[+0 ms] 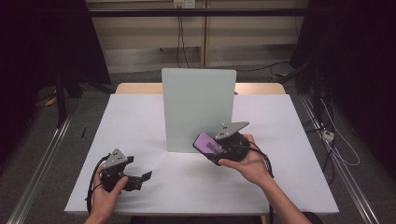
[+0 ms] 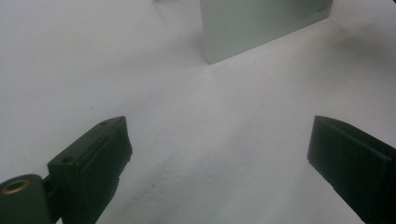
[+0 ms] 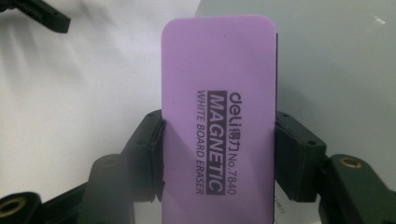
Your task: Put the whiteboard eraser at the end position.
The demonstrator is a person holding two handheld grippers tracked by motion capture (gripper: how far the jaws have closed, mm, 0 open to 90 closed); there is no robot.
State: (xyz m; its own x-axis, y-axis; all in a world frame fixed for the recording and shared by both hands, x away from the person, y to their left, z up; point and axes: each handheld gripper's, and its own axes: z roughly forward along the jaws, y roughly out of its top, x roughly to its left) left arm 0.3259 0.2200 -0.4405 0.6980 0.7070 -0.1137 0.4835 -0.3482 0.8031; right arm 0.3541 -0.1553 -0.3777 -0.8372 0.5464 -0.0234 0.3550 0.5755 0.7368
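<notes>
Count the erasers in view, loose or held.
1. The purple eraser is clamped in the right claw, held above the table in front of the upright whiteboard. Any behind the board would be hidden.

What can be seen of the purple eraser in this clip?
The eraser is a flat purple slab with rounded corners, seemingly foam-faced, with a dark layer along one edge. Black print reads "deli", "MAGNETIC", "WHITE BOARD ERASER", "No. 7840". The right hand-held gripper clamps its long sides between both jaws, holding it above the table, before the upright board.
</notes>
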